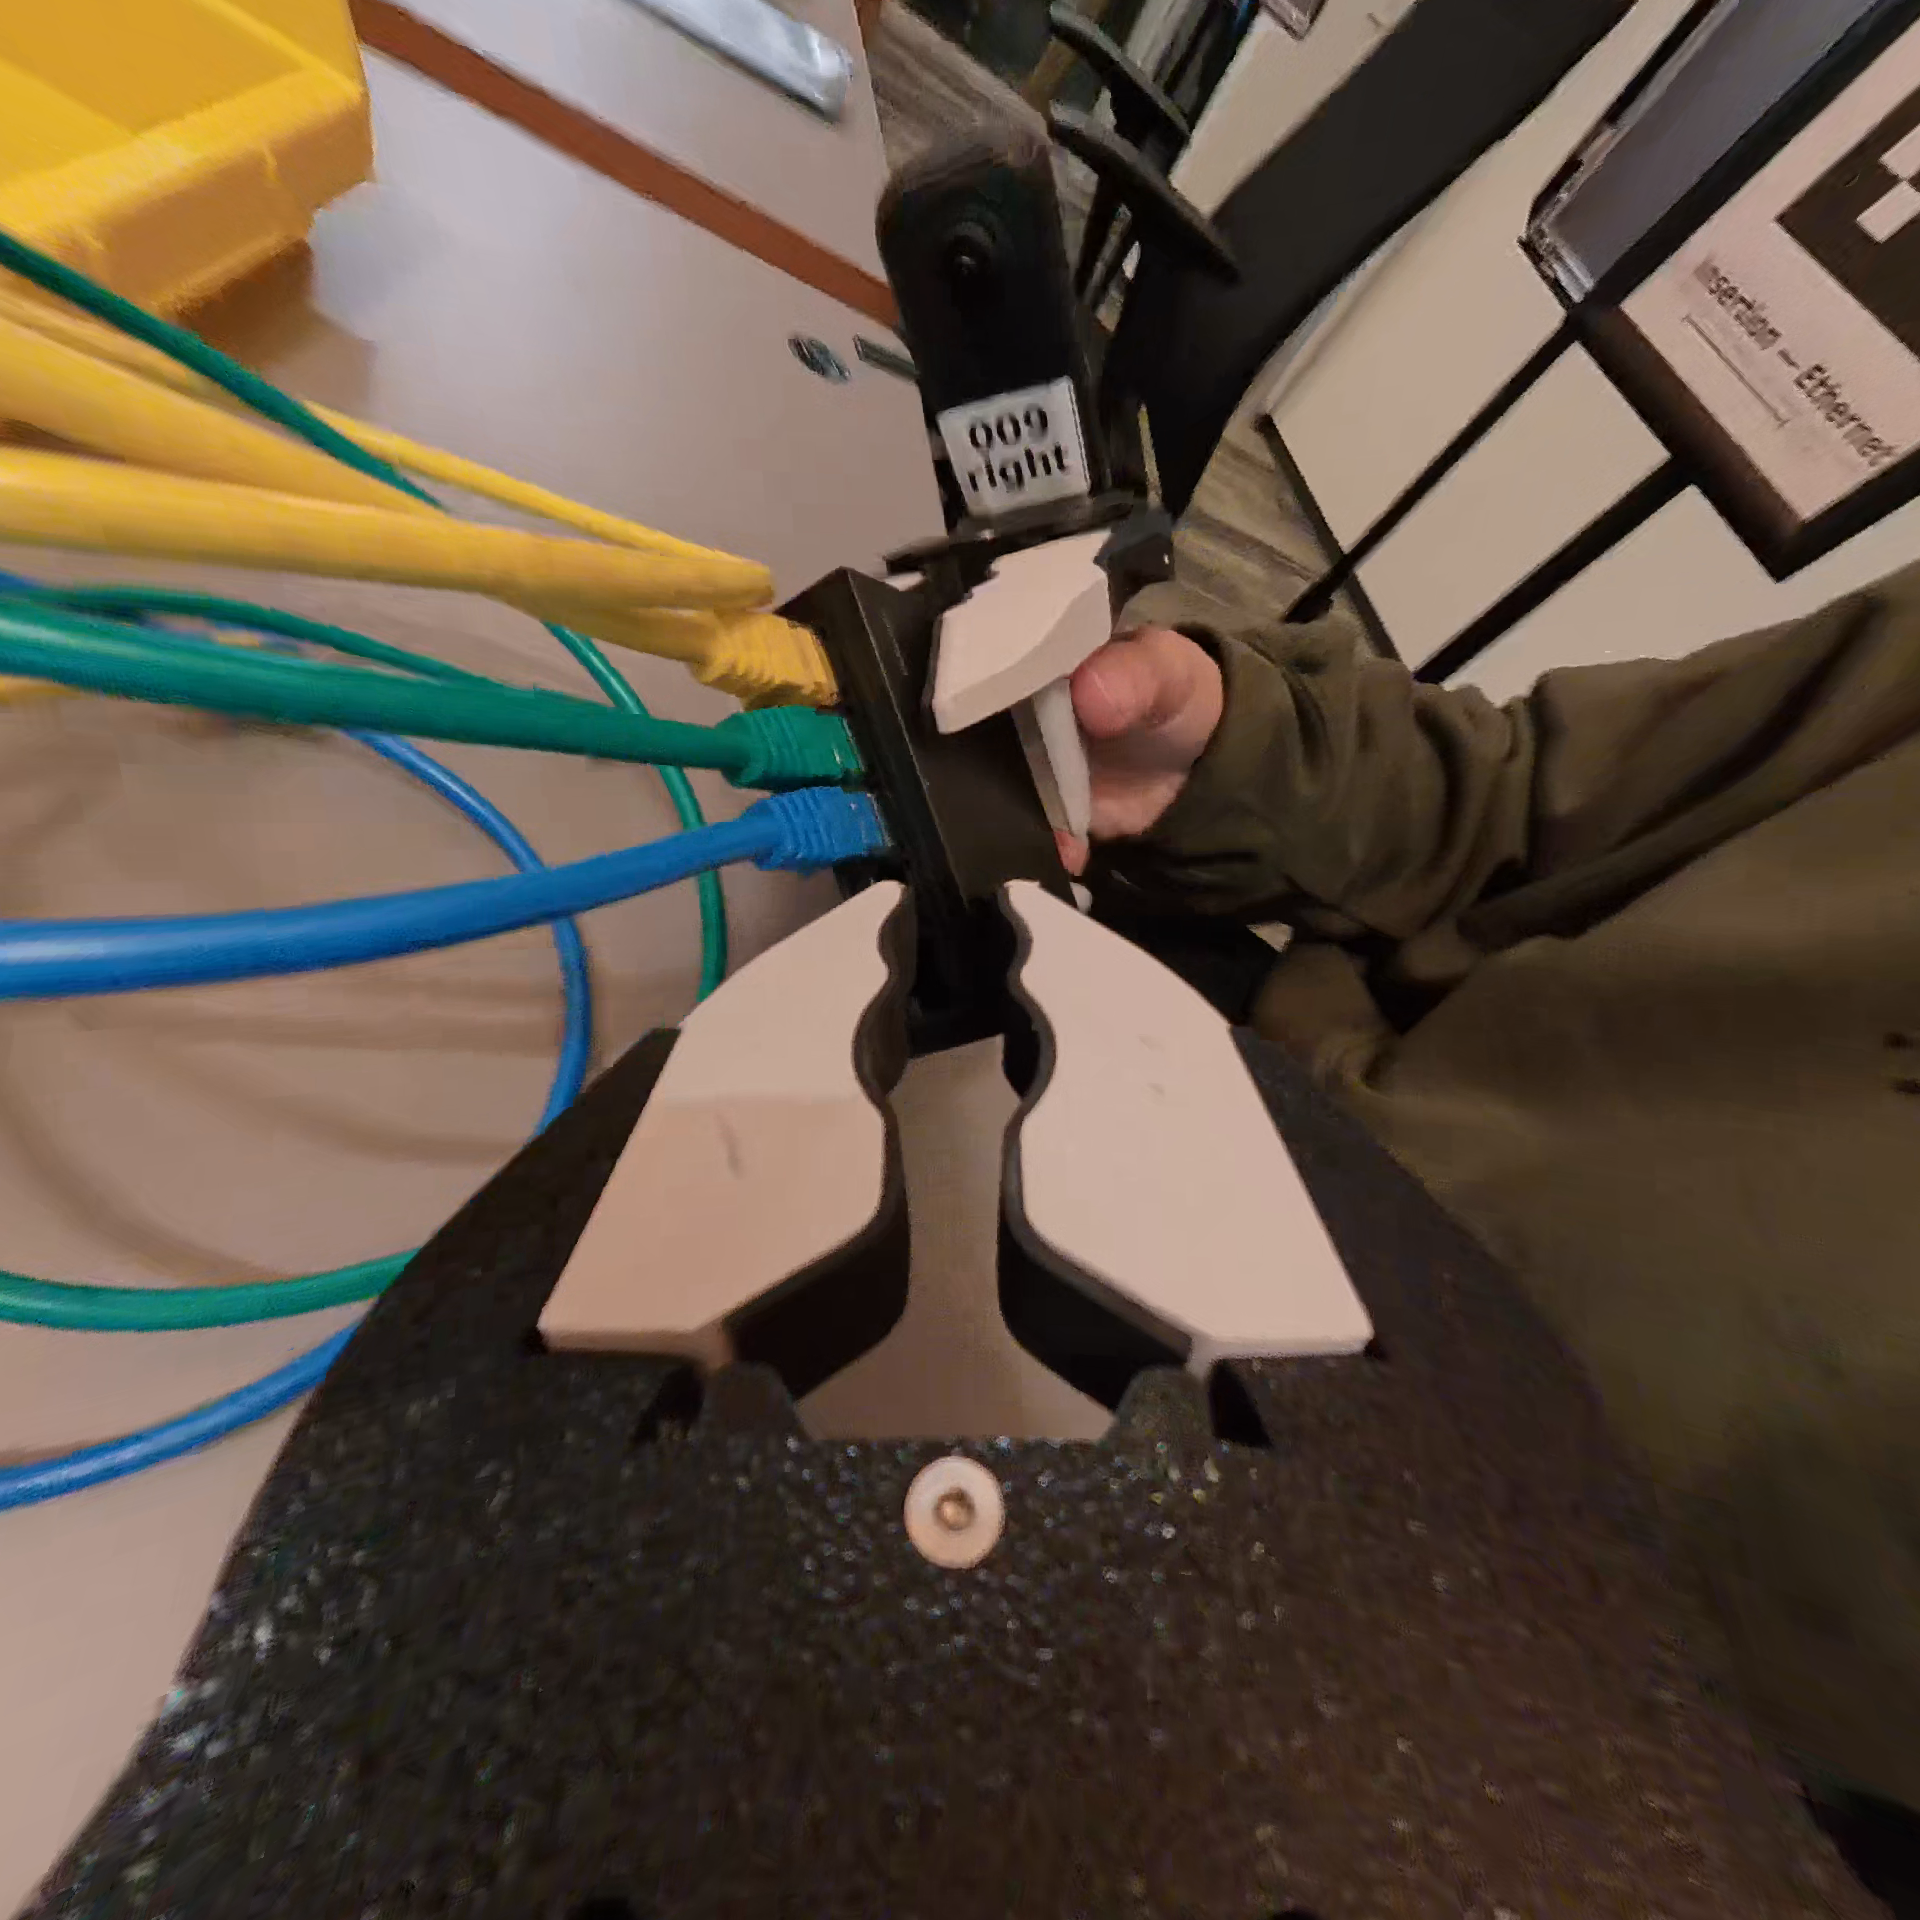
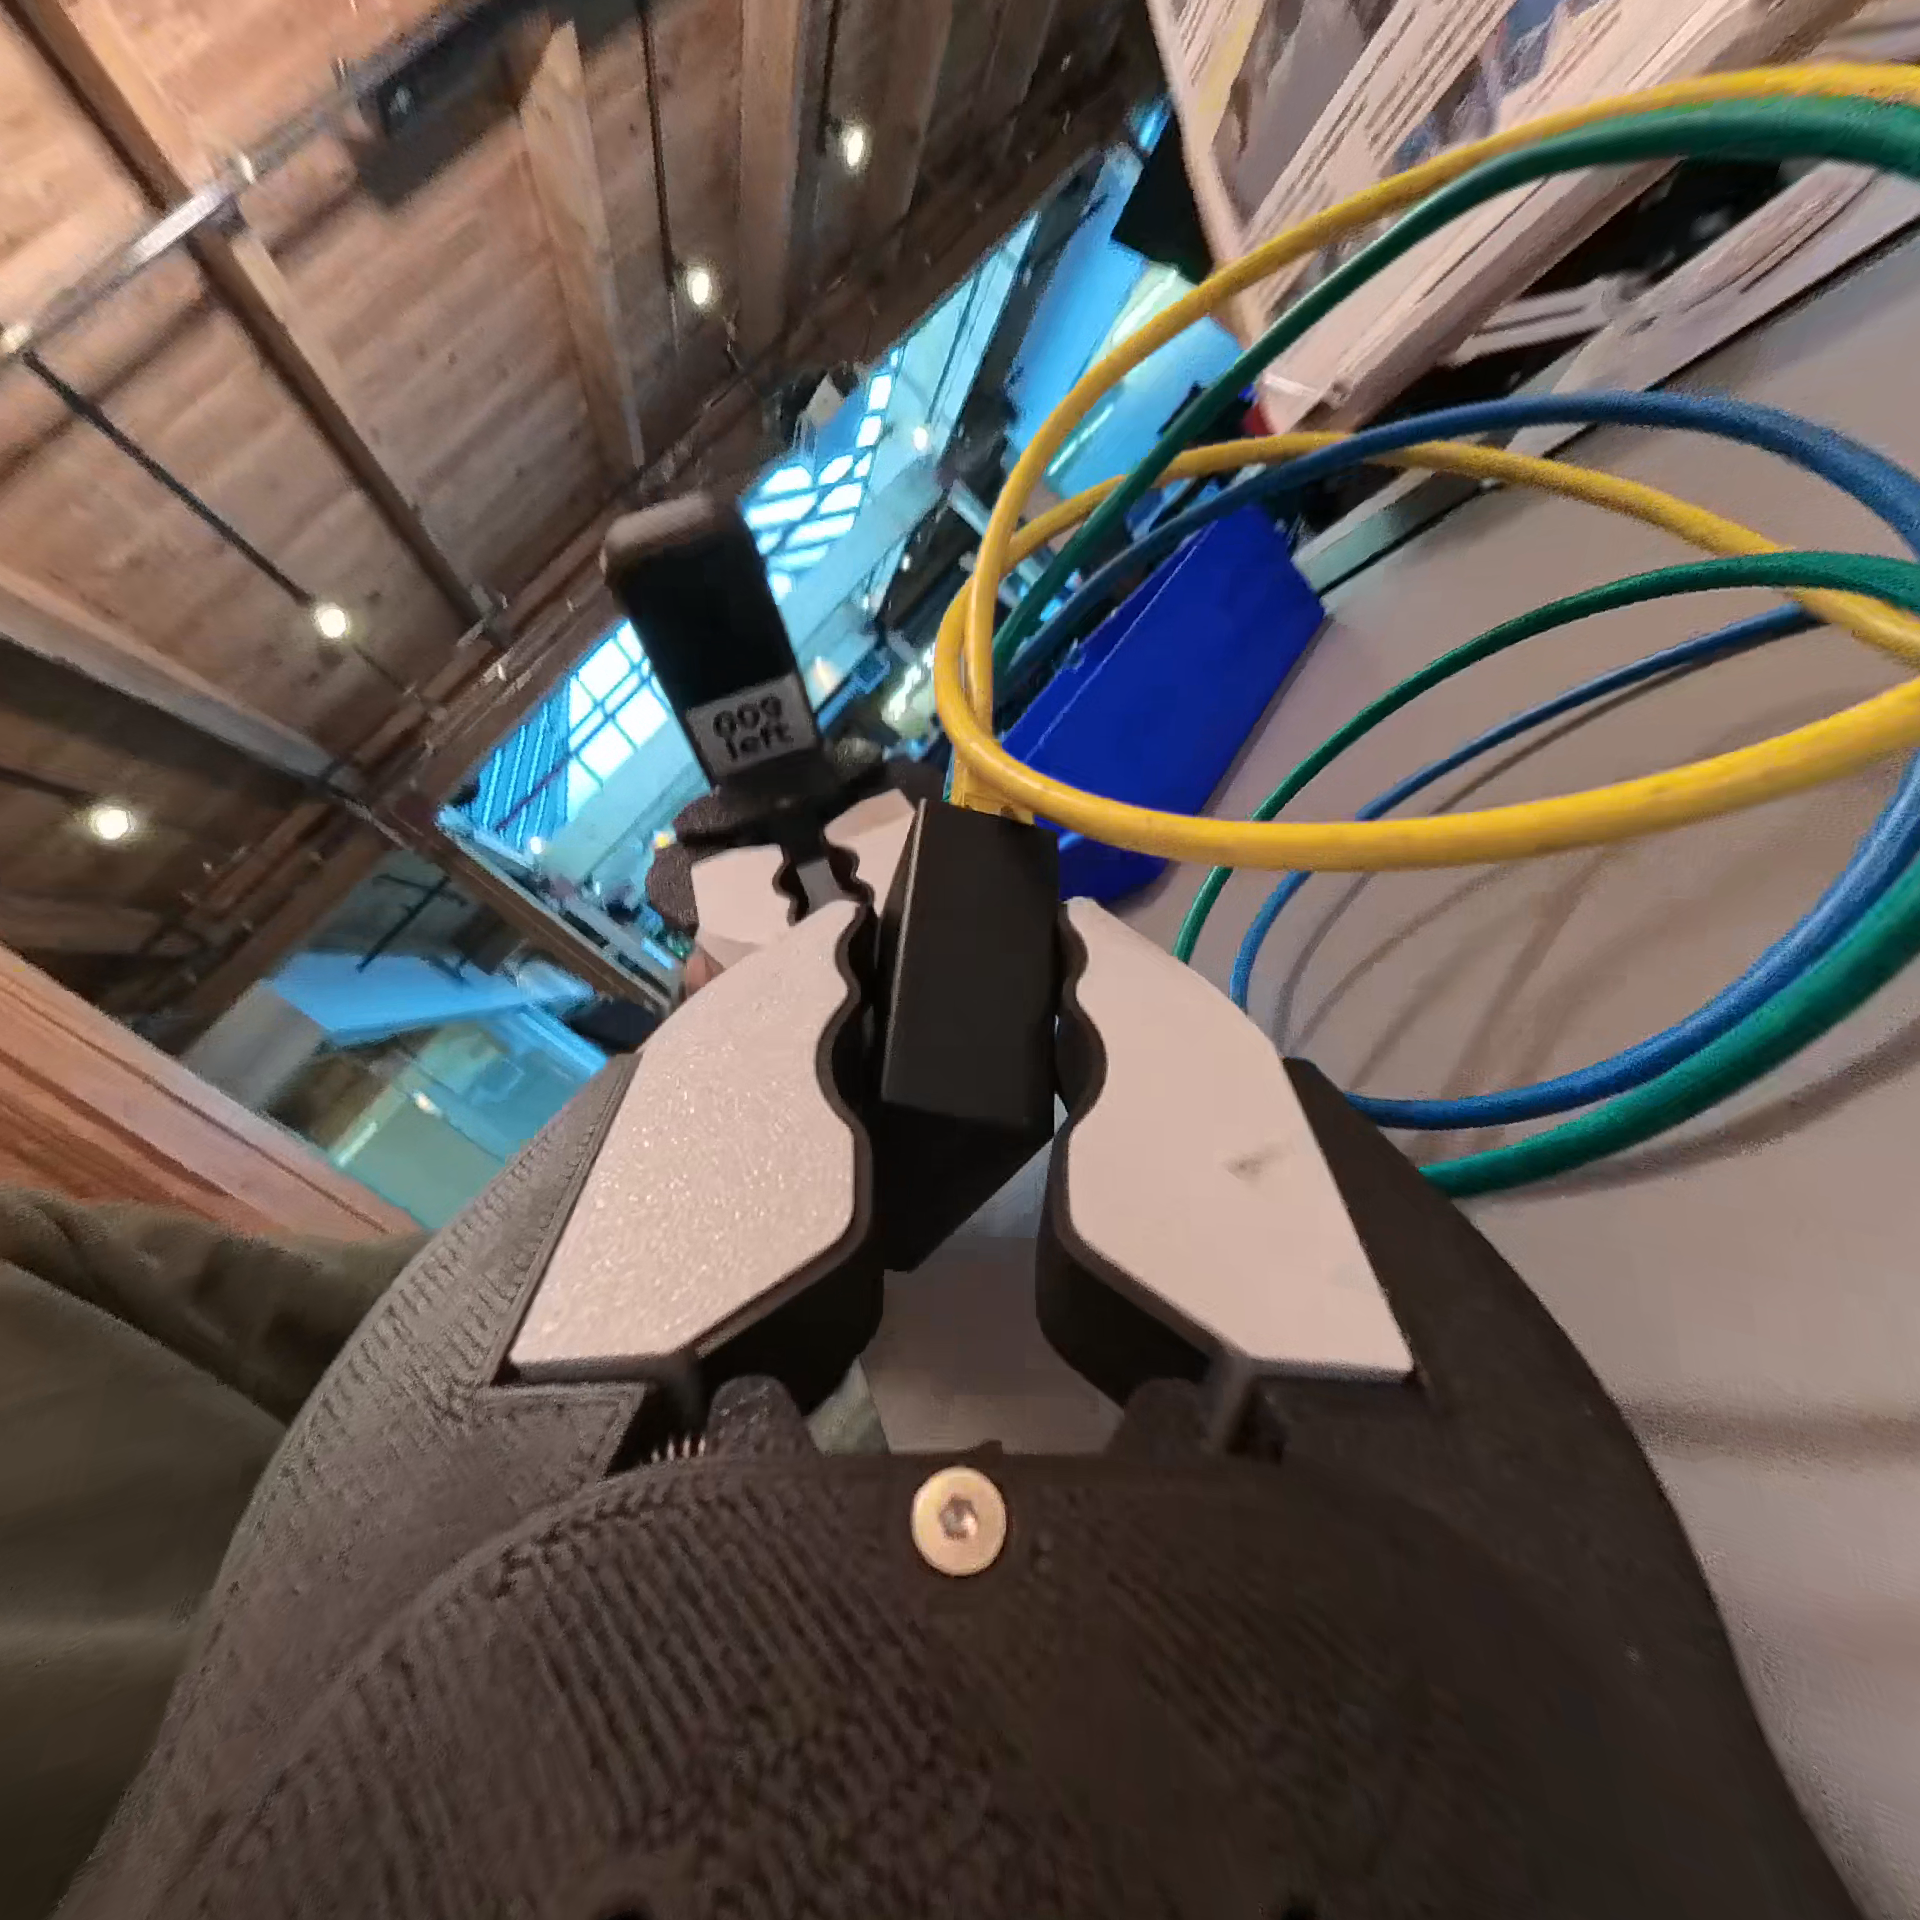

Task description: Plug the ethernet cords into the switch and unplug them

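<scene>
A small black switch (image 1: 977, 821) is held up off the tan table (image 1: 312, 1091). Yellow (image 1: 769, 655), green (image 1: 795, 743) and blue (image 1: 821, 831) ethernet plugs sit in ports on its left face. Their cords trail left and loop over the table. My left gripper (image 1: 956, 914) is shut on the switch's lower end. My right gripper (image 1: 1013, 769) comes from above and clamps the switch's body. In the right wrist view my right gripper (image 2: 966, 914) is shut on the switch (image 2: 966, 1018). The left gripper (image 2: 821, 883) shows beyond it, and a yellow cord (image 2: 1247, 831) leaves the switch's far end.
A yellow bin (image 1: 156, 135) stands at the table's far left. A blue bin (image 2: 1143, 707) lies behind the cord loops. A person's hand (image 1: 1143, 717) in an olive sleeve holds the right gripper. A framed sign (image 1: 1766, 312) stands at the right, and printed sheets (image 2: 1455, 156) are stacked beyond the cords.
</scene>
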Action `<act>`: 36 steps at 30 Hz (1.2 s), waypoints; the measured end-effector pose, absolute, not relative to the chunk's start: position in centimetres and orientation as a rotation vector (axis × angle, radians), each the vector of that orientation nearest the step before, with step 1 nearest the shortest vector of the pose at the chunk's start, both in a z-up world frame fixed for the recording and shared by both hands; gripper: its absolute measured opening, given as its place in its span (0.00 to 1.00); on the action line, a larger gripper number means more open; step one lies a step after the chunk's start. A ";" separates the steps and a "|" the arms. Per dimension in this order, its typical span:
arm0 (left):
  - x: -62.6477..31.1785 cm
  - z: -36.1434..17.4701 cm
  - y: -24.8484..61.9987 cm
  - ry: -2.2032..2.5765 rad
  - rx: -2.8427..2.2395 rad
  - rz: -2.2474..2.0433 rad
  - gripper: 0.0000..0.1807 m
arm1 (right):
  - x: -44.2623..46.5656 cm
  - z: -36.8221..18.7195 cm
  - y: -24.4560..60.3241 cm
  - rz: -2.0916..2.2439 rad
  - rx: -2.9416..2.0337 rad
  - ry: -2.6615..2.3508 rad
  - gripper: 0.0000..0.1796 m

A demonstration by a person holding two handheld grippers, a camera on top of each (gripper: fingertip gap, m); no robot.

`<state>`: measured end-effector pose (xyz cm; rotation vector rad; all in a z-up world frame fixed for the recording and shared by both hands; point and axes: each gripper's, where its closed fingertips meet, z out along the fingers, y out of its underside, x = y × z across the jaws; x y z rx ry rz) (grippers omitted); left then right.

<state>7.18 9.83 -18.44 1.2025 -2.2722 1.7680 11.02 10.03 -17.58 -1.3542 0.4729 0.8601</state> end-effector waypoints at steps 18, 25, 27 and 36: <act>9.9 -18.1 8.7 -3.112 1.117 2.259 0.44 | 13.3 -15.8 9.4 0.815 -1.016 0.806 0.17; 9.7 -17.3 9.1 -2.986 0.946 2.345 0.34 | 12.9 -15.6 9.5 0.849 -1.126 0.665 0.21; 8.9 -16.6 9.6 -2.871 0.811 2.415 0.34 | 11.9 -14.8 9.4 0.963 -1.172 0.566 0.25; 4.7 -13.7 14.2 -2.122 0.459 2.529 0.34 | 11.8 -14.6 5.7 0.315 -1.673 0.009 0.30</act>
